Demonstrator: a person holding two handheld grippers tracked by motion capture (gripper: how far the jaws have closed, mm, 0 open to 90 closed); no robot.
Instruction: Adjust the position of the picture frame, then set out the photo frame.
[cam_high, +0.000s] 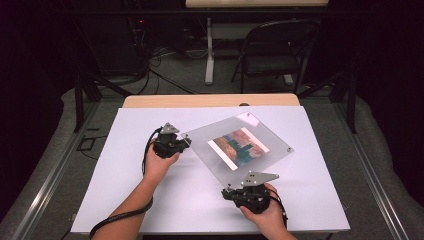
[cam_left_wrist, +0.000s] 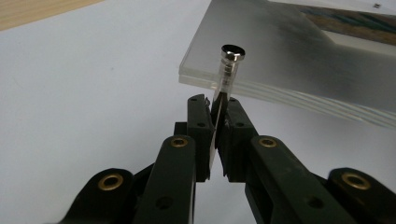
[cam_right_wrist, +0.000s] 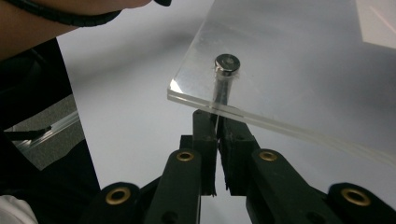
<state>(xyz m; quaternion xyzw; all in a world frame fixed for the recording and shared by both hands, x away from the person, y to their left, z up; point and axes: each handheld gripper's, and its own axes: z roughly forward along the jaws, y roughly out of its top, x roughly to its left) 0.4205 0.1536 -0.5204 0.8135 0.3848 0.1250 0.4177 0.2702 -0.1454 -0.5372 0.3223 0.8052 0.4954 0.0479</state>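
Left claw (cam_left_wrist: 215, 105) is pinched tight on a loose standoff pin (cam_left_wrist: 227, 70), just off the left corner of the acrylic frame (cam_high: 237, 147), which lies diagonally mid-surface (cam_high: 150, 200). Right claw (cam_right_wrist: 217, 122) is clamped on the near-corner pin (cam_right_wrist: 226, 79) from under the frame, which is seated through the sheet. Left pin's axis runs along my jaws, so it goes in next, I reckon. Count: one frame, one photo (cam_high: 239, 146), four pins, two of them in the far corners.

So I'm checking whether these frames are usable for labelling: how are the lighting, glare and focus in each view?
High view: soft overall, dark surroundings, white table brightly lit, mild sheen on the acrylic frame. Left gripper view: pin fairly sharp with a highlight on its cap, near fingers dim. Right gripper view: frame corner catches glare, standoff slightly blurred.
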